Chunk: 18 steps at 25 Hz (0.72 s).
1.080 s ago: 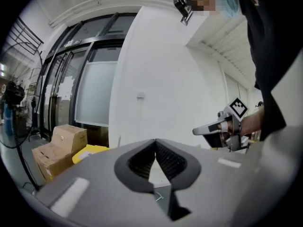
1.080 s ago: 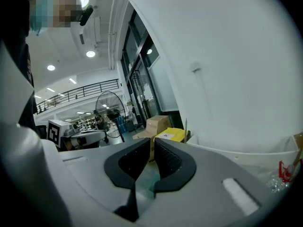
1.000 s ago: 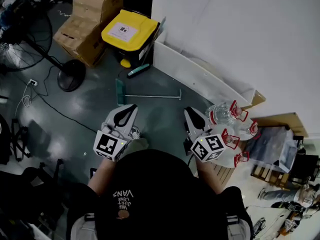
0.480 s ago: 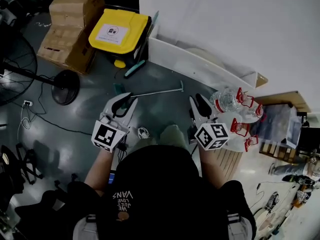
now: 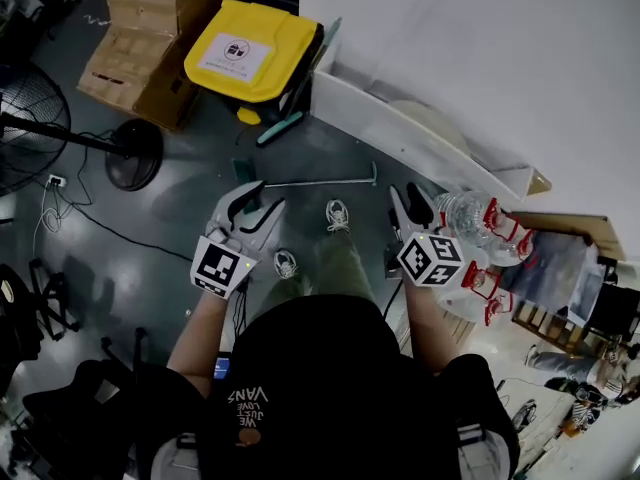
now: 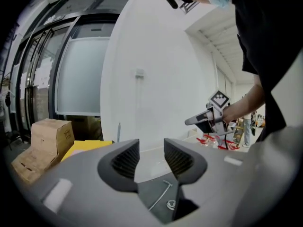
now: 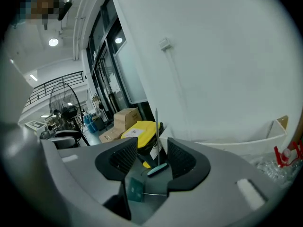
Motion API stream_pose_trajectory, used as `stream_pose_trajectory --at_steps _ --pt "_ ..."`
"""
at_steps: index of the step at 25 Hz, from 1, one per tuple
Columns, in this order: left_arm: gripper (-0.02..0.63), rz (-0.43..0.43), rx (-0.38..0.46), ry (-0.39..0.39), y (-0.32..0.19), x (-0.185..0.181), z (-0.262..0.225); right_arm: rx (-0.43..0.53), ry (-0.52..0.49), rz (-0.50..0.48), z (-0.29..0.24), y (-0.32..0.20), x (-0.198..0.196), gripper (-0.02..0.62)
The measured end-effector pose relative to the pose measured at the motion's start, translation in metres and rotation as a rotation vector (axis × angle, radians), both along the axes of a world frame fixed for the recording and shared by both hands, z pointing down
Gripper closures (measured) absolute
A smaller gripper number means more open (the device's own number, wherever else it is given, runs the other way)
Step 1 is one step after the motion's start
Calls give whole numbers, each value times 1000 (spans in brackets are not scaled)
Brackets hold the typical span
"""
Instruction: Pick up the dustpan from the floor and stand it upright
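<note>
While the person leans over the grey floor (image 5: 180, 203), the left gripper (image 5: 258, 200) and the right gripper (image 5: 415, 203) are held low in front of the body, well apart and each tipped a little downward. The left gripper's jaws stand partly apart and have just been opening. In its own view only bare floor and a thin handle show through the gap, and nothing is held. The right gripper's jaws stand wide (they too have just been opening) and grip nothing.

Two light shoes (image 5: 338, 215) show on the floor between the grippers. A cluster of clear bottles (image 5: 465, 210) with red handles lies just beside the right gripper, on its outer side.

Just past the tips, the dustpan (image 5: 242, 170) lies flat on the floor. Its green pan is near the left gripper's tip, and its thin metal handle runs across toward the right gripper and ends in a small hook. Neither gripper touches it. In the right gripper view the pan (image 7: 135, 189) shows low in the gap between the jaws.

Farther on, a teal-headed broom (image 5: 280, 128) rests its head on the floor at the foot of a yellow-lidded bin (image 5: 255, 53). Cardboard boxes (image 5: 150, 38) are stacked beside the bin, and a standing fan (image 5: 132, 155) is off to the left. A white wall (image 5: 480, 58) closes the scene on the right, with a low white panel along its foot.
</note>
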<state>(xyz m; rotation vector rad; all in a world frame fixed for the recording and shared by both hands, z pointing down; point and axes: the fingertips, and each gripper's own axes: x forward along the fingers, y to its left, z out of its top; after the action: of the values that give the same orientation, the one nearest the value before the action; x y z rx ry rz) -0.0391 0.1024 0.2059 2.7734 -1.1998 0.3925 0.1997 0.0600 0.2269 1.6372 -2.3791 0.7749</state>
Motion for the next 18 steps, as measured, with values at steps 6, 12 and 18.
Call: stream_pose_trajectory --at_steps 6,12,18 --pt "409 -50 -60 -29 -38 12 46 -89 39 -17 61 -48 18 422" --pt "359 -76 -139 -60 -78 17 110 -206 69 -14 142 -86 31 422" --pt "348 -72 -225 -133 -95 16 197 -368 83 47 244 -96 43 422"
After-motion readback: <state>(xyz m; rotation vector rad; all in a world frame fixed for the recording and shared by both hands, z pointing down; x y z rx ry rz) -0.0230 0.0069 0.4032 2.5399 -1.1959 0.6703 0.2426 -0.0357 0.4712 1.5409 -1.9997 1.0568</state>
